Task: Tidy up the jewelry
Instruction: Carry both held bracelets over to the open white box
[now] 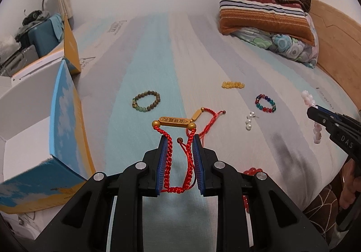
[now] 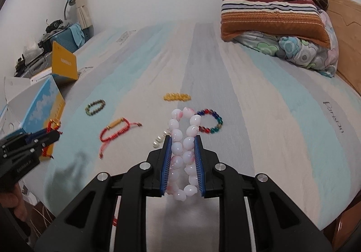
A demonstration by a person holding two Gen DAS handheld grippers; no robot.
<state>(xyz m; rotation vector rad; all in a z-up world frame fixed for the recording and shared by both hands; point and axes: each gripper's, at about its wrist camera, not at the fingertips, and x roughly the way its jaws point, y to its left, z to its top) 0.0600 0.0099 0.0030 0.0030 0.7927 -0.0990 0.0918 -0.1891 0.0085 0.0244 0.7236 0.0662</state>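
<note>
Left claw clamps a red braided cord bracelet with gold plate, above the bed. Right claw clamps a pink-white bead bracelet, raised over the bed's near right.

The left gripper is closed on a red cord bracelet, fingers pointing toward 12 o'clock. The right gripper clamps a pink bead bracelet, also toward 12 o'clock.
</note>
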